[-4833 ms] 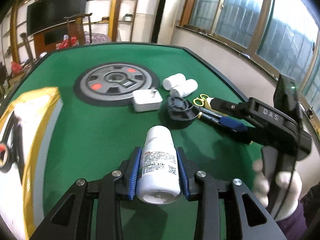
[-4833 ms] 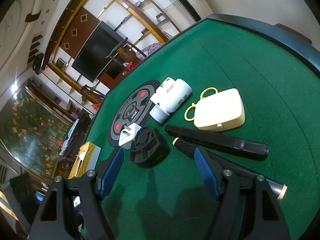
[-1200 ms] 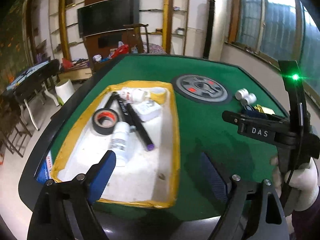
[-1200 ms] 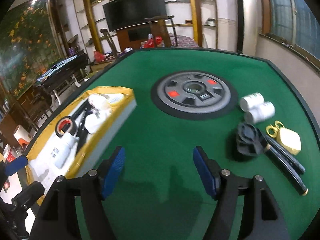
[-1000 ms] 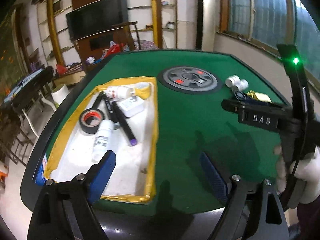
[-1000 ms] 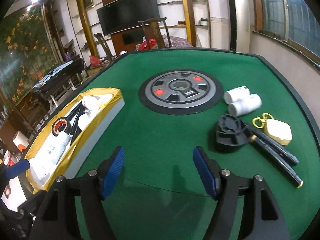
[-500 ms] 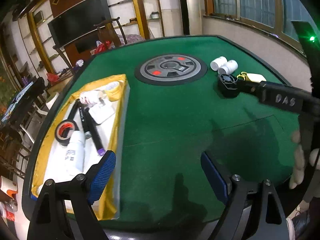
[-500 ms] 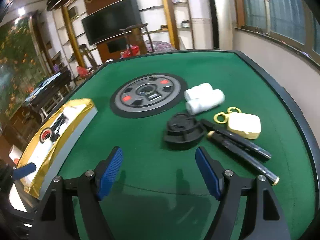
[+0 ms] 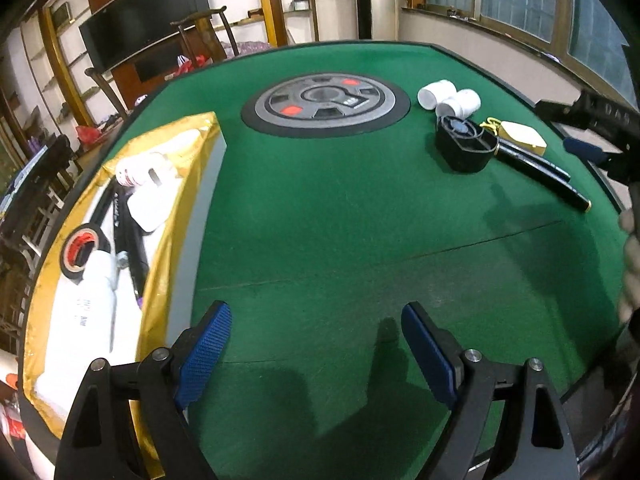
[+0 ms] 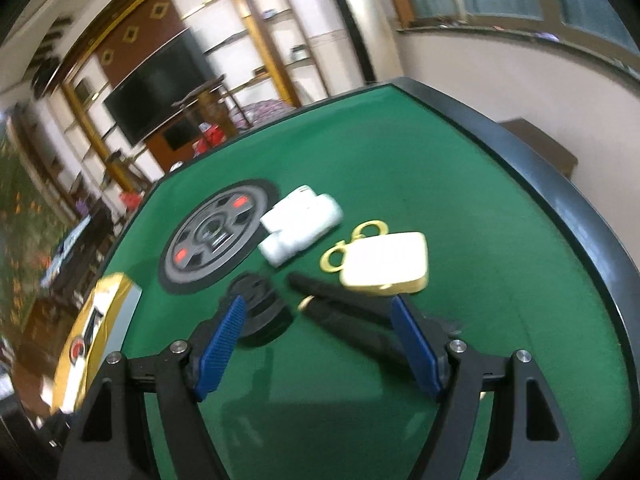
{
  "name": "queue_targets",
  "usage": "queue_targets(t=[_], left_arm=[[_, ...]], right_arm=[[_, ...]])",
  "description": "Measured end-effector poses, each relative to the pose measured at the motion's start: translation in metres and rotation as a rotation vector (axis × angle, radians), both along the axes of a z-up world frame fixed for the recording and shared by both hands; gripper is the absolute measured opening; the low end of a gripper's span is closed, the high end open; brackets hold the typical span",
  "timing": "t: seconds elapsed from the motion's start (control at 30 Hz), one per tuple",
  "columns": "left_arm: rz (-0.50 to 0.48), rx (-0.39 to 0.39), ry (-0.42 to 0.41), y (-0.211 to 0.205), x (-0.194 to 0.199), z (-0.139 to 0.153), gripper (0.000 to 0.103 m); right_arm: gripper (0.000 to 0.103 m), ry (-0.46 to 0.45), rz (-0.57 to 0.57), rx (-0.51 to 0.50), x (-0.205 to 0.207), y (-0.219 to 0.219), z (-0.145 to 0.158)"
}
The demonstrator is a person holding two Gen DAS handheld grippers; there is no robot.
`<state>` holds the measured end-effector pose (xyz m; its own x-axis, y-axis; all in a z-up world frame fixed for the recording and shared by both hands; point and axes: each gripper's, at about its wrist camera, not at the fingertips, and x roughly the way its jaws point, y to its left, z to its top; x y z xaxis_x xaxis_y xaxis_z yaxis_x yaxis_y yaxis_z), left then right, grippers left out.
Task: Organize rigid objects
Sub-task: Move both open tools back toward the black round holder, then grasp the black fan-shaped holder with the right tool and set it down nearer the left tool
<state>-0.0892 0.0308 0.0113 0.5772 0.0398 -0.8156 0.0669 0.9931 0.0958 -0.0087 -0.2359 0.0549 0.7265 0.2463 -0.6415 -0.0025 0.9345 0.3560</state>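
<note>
My left gripper point(image 9: 316, 348) is open and empty above the green table near its front edge. The gold-rimmed tray point(image 9: 160, 280) lies to its left with a white bottle point(image 9: 96, 284), a tape roll point(image 9: 82, 250), black pens point(image 9: 128, 236), a white charger point(image 9: 150, 210) and a second bottle point(image 9: 140, 168). My right gripper point(image 10: 320, 340) is open and empty, low over two black pens point(image 10: 340, 312). A black round part point(image 10: 260, 316), a cream case point(image 10: 384, 268) and two white bottles point(image 10: 300, 224) lie just beyond it.
A grey weight plate point(image 9: 326, 104) lies flat at the table's middle back; it also shows in the right wrist view point(image 10: 216, 236). The table's dark raised rim point(image 10: 560, 208) curves close on the right. The right gripper's body point(image 9: 600, 128) shows at the left wrist view's right edge.
The white bottle went from my left gripper into the tray. My left gripper swung right, away from the tray. My right gripper moved forward and down onto the black pens.
</note>
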Motion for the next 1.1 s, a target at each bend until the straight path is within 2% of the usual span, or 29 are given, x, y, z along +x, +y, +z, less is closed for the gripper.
queue_targets(t=[0.07, 0.2, 0.33, 0.53, 0.7, 0.83, 0.9, 1.0, 1.1], left_arm=[[-0.005, 0.018, -0.008, -0.003, 0.001, -0.001, 0.089], [-0.018, 0.022, -0.012, -0.006, 0.002, -0.004, 0.096], [-0.030, 0.043, -0.013, -0.010, 0.002, -0.007, 0.099], [-0.038, 0.036, -0.007, -0.010, 0.002, -0.007, 0.101], [-0.041, 0.033, -0.009, -0.010, 0.001, -0.008, 0.102], [-0.042, 0.033, -0.009, -0.010, 0.001, -0.008, 0.102], [-0.042, 0.032, -0.009, -0.010, 0.001, -0.008, 0.102], [-0.041, 0.032, -0.009, -0.010, 0.001, -0.008, 0.102], [-0.042, 0.032, -0.009, -0.010, 0.001, -0.008, 0.102]], right_arm=[[0.075, 0.008, -0.032, 0.025, 0.006, -0.014, -0.001], [0.075, 0.011, -0.075, 0.053, 0.013, -0.034, -0.003], [0.075, 0.008, -0.030, 0.102, 0.016, -0.032, -0.003], [0.075, 0.030, 0.145, 0.170, 0.037, 0.013, 0.001], [0.075, 0.087, 0.257, 0.088, 0.070, 0.063, -0.001], [0.075, 0.160, 0.288, 0.101, 0.089, 0.085, -0.016], [0.075, 0.168, 0.302, 0.100, 0.091, 0.093, -0.018], [0.075, 0.203, 0.406, 0.182, 0.082, 0.104, -0.018], [0.075, 0.281, 0.550, 0.250, 0.063, 0.123, -0.026]])
